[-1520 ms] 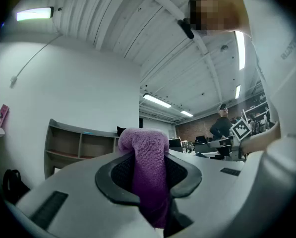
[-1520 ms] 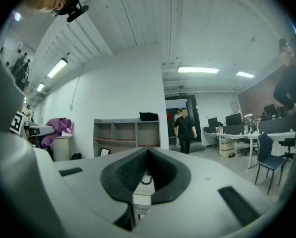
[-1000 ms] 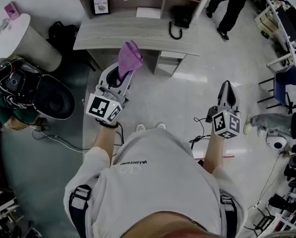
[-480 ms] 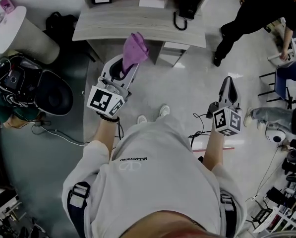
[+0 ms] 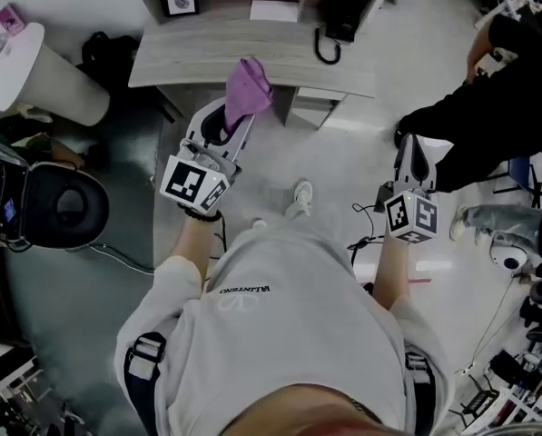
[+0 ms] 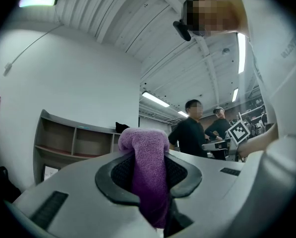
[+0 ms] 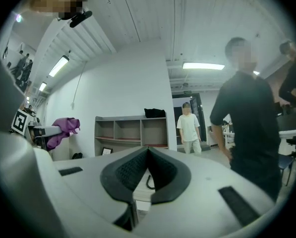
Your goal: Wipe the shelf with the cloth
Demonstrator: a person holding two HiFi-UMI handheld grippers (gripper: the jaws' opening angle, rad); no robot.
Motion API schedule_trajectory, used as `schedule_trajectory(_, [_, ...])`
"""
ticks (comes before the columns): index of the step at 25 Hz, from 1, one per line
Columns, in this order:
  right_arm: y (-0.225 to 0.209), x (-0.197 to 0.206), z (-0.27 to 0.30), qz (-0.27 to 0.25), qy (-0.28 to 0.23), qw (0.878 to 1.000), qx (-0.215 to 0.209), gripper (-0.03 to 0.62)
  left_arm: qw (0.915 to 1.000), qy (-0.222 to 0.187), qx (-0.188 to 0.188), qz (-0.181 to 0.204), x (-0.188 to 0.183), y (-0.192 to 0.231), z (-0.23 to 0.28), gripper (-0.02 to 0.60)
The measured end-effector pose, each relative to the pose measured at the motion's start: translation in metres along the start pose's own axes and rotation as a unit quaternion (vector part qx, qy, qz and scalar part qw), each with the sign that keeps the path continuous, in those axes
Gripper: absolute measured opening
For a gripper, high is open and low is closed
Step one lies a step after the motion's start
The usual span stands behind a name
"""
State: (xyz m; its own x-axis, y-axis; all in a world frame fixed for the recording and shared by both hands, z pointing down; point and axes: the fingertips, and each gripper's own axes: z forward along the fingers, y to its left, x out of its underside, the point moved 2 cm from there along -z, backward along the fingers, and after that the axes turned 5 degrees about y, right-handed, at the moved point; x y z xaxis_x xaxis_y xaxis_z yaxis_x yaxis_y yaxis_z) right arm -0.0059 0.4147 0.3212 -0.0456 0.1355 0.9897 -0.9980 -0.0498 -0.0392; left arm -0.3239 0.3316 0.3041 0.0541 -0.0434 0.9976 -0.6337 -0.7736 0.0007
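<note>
Here the left claw [image 5: 241, 118] clamps the cloth [image 5: 248, 87] near the shelf [image 5: 207, 48] edge; the right claw [image 5: 413, 142] hangs closed, empty, over floor [image 5: 343, 184].

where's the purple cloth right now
The purple cloth is clamped in the left tongs, upper centre-left of the head view, its free end seen against the near edge of the grey desk.

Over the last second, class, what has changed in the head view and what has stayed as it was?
The left gripper has carried the purple cloth slightly forward; it now overlaps the front edge of the desk. A bystander in black has walked from the top of the view to just beside the right gripper. Unchanged: left gripper shut on the cloth, right gripper shut and empty.
</note>
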Motion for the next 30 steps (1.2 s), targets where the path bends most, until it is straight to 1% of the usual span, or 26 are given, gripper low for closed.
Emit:
schedule_trajectory(6, [-0.024,-0.008,0.062,-0.003,0.001,0.999,-0.038,0.000,1.0000,0.005,-0.007,0.003,0.006,0.006,0.063,0.103])
schedule_trajectory(11, [-0.051,-0.011,0.111,-0.002,-0.001,0.998,-0.060,0.000,0.9998,0.010,-0.016,0.008,0.013,0.010,0.113,0.103])
schedule_trajectory(16, [-0.075,-0.021,0.151,0.002,-0.005,0.996,-0.085,0.000,0.9993,0.021,-0.025,0.015,0.015,0.004,0.156,0.103])
schedule_trajectory(19, [-0.083,-0.026,0.172,0.001,-0.008,0.994,-0.105,0.000,0.9988,0.018,-0.042,0.017,0.015,0.005,0.175,0.103])
schedule_trajectory(22, [-0.090,-0.026,0.186,0.003,-0.004,0.993,-0.115,0.000,0.9981,0.023,-0.055,0.014,0.018,0.009,0.189,0.103])
schedule_trajectory(30, [-0.098,-0.018,0.206,0.006,0.007,0.992,-0.129,0.000,0.9969,0.034,-0.070,0.007,0.024,0.016,0.213,0.103])
